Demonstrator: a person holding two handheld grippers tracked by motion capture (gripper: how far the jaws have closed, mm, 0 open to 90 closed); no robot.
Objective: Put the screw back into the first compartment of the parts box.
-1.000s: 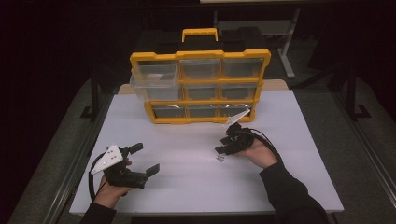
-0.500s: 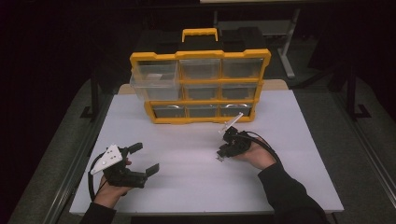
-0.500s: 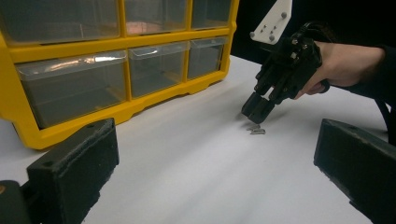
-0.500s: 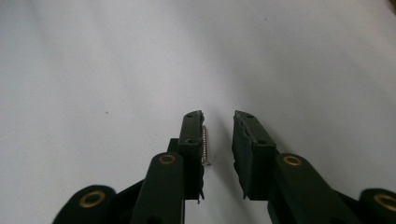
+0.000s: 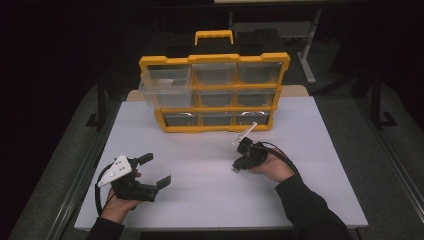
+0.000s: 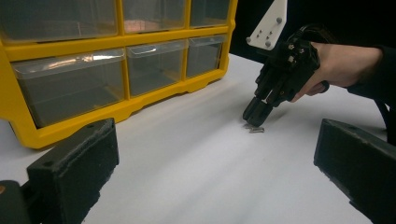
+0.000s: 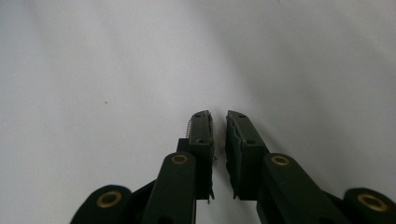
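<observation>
Small screw [image 6: 256, 129], white table [image 5: 210, 200], dark room

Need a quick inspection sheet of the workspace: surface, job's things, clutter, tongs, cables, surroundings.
Surface: flat white tabletop, bare in front.
Job's things: small metal screw-like part on the table at the right tongs' tips; yellow plastic organiser with clear drawers, top-left drawer pulled out.
Clutter: nothing seen.
Tongs: left tongs open, resting near the table's front left; right tongs pointing down, jaws just been closing, narrow gap left, part not gripped between them as far as I can tell.
Cables: black cable trailing over the right hand.
Surroundings: dark room, grey floor.
</observation>
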